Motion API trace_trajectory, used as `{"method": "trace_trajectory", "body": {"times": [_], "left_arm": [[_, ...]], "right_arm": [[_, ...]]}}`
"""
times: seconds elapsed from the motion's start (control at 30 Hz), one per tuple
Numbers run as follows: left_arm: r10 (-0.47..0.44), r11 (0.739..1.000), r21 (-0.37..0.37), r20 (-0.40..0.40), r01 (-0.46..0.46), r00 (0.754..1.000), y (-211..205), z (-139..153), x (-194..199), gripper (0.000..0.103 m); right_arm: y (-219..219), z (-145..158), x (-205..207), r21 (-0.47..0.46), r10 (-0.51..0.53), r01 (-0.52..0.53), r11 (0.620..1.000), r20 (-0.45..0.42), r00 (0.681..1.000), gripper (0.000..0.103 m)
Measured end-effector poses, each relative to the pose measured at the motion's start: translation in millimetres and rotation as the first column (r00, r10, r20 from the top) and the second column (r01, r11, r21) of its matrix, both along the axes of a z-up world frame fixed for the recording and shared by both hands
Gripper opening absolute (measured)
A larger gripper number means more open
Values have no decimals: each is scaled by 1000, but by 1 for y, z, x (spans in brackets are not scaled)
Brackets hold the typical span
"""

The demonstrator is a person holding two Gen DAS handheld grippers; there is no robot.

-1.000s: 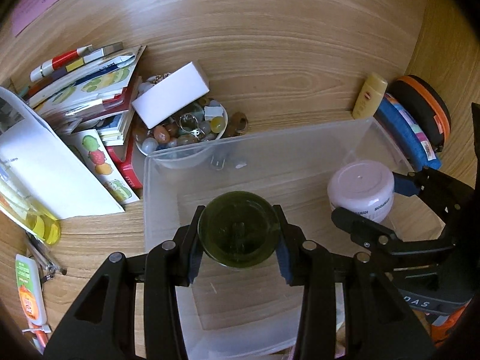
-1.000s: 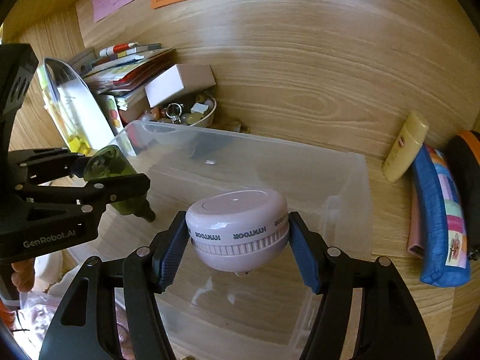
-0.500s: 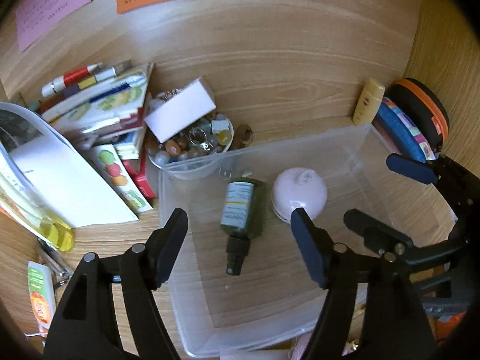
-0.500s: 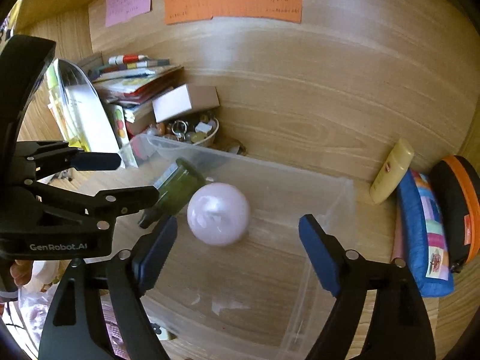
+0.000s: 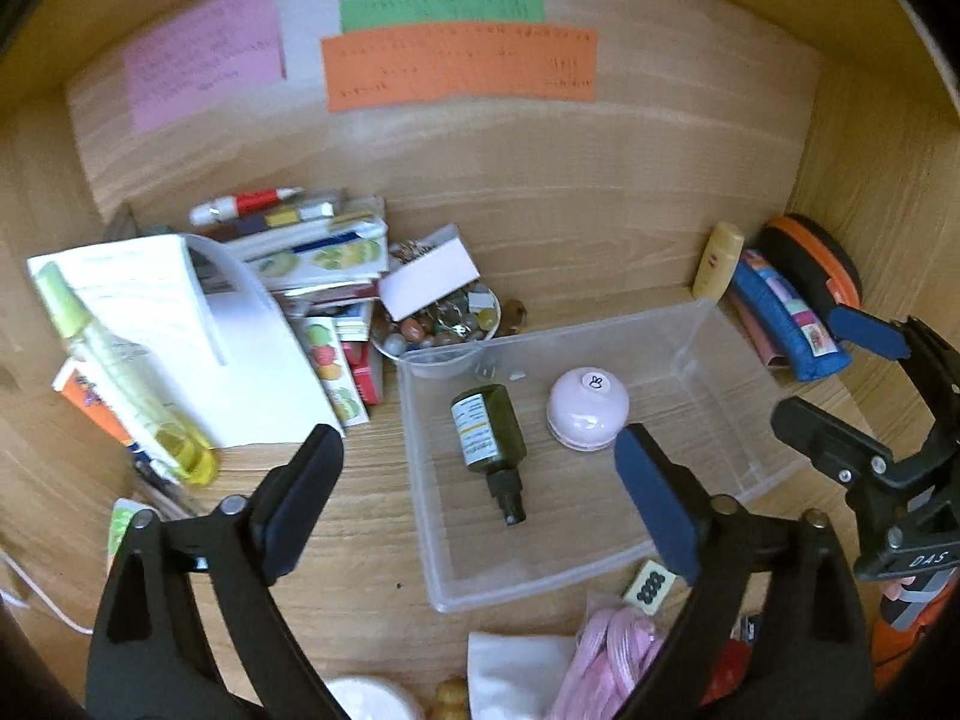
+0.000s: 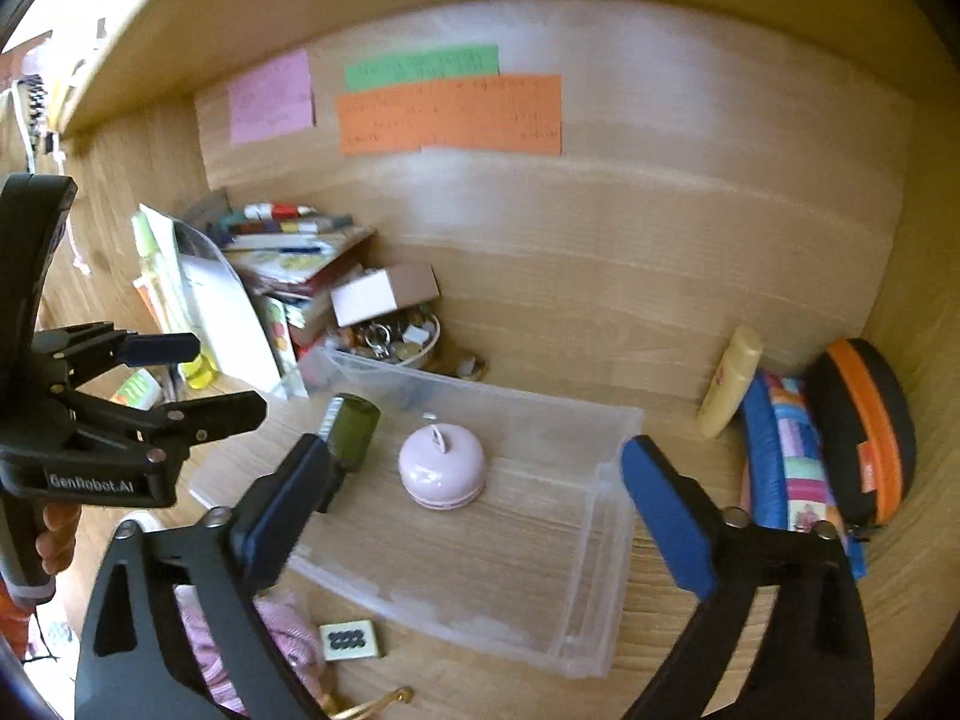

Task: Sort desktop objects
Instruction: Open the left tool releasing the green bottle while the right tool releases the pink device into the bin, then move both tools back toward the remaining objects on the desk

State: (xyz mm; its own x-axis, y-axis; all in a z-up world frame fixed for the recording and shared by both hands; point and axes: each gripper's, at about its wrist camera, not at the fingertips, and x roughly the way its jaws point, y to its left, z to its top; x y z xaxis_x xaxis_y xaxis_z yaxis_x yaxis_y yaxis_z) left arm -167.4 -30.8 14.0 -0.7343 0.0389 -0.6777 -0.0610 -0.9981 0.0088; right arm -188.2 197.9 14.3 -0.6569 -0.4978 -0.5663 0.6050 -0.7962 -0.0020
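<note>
Green bottle (image 5: 487,433) lying flat in clear bin (image 5: 708,324), cap toward camera

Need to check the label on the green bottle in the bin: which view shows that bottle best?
The left wrist view: the green bottle lies on its side in the clear bin, unobstructed, with label and black cap showing. In the right wrist view one of the right gripper's fingers covers its lower part.

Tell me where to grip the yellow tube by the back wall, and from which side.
Grip the yellow tube across its mid-body. It leans against the wall, with the blue pouch close on its right and the clear bin in front-left. Coming down from above with the right gripper, fingers closing front to back, looks safest. The body is slim, so the open fingers should span it.
</note>
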Motion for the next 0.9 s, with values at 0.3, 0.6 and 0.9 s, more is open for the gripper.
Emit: {"method": "trace_trajectory", "body": {"times": [0.3, 0.6, 0.9], "left_arm": [[23, 999, 27, -43, -22, 999, -19, 6, 56, 96], [63, 997, 55, -14, -62, 998, -46, -16, 102, 97], [119, 991, 47, 49, -121, 992, -69, -53, 134, 97]], "right_arm": [[21, 2, 49, 27, -12, 13, 1000, -54, 998, 103], [50, -27, 82, -7, -30, 31, 1000, 28, 999, 103], [62, -52, 109, -25, -12, 14, 1000, 105, 994, 103]]}}
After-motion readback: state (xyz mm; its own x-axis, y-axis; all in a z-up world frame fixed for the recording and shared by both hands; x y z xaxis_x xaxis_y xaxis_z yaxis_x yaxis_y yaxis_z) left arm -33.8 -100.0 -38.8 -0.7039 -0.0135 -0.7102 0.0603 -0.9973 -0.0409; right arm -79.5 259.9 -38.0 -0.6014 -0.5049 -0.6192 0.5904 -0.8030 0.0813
